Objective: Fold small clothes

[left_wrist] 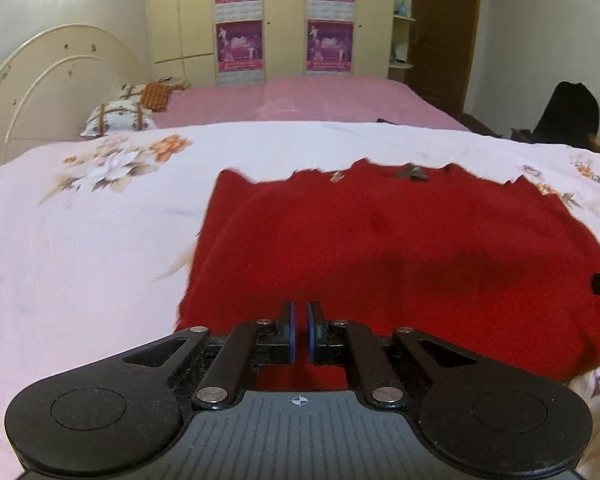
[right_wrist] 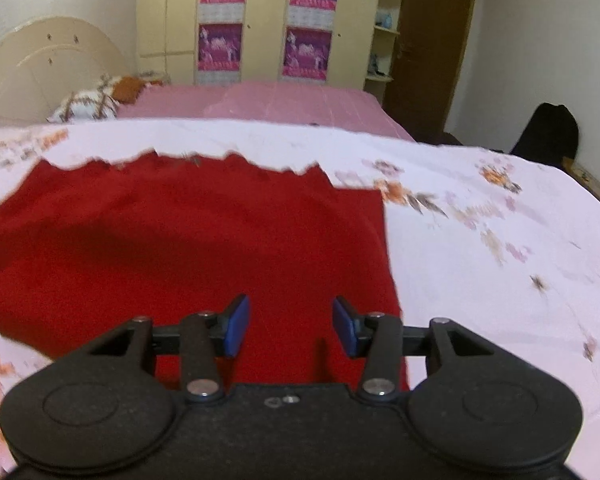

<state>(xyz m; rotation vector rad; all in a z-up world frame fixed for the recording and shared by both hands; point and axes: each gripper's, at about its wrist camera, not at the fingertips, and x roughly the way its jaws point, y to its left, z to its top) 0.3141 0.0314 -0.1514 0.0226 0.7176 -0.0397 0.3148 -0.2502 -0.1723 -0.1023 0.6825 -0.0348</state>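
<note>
We see a red garment (left_wrist: 400, 248) lying spread flat on the white floral sheet (left_wrist: 80, 240) of the near bed, its far edge jagged against the sheet & its near edge running under both tools. Rel. to that garment: the left tongs (left_wrist: 300, 334) sit over its near-left corner, blue pads (left_wrist: 291, 334) brought nearly together w/ only a thin slit between them; red cloth shows through and below the slit, but we can't tell from the left wrist view whether any fold is actually pinched, so we call them clenched, grip unclear. The right tongs (right_wrist: 290, 326) sit over the garment's near-right part, close to its right edge, blue pads (right_wrist: 236, 326) standing well apart w/ plain flat red cloth visible in the gap, nothing gripped, i.e. released. In the right wrist view the garment (right_wrist: 180, 240) fills the left and centre, bare sheet (right_wrist: 500, 260) to its right. Beyond the garment's far edge we see a pink bed (left_wrist: 300, 100), a patterned pillow (left_wrist: 116, 118) to the far left, and a cream wardrobe (left_wrist: 284, 20) w/ purple posters.
</note>
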